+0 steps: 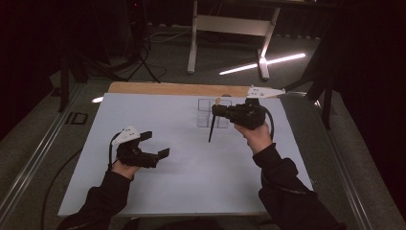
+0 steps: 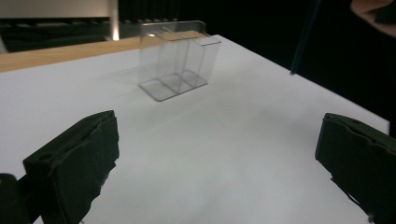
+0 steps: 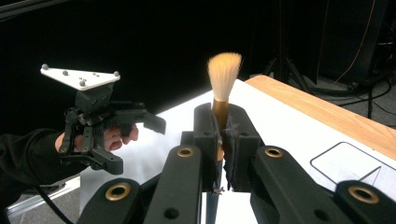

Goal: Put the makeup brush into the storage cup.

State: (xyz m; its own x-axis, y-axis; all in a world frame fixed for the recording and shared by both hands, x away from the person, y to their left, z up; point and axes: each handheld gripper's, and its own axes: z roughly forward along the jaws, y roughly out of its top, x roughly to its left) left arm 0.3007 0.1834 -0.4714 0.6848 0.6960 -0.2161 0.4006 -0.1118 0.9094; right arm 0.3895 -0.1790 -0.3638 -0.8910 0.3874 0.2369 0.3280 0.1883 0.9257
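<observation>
White table sheet (image 1: 191,182) covers the work surface. Clear compartmented organizer (image 1: 213,113) stands at 12 o'clock on the sheet, upright. Left gripper (image 1: 155,144) sits at 8 o'clock, jaws spread wide, nothing between them. Right gripper (image 1: 215,111) at 1 o'clock, beside the organizer, is clamped on a brush (image 3: 223,84), bristles above the jaws, dark handle below.

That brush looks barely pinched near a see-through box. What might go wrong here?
1. The right tongs pinch the tan-bristled, dark-handled brush only at its gold collar, so its long handle might swing or slip.
2. The clear plastic compartment box looks light and hard to see; the handle could knock it over.
3. The open left tongs are away from it, so nothing steadies the box.
</observation>
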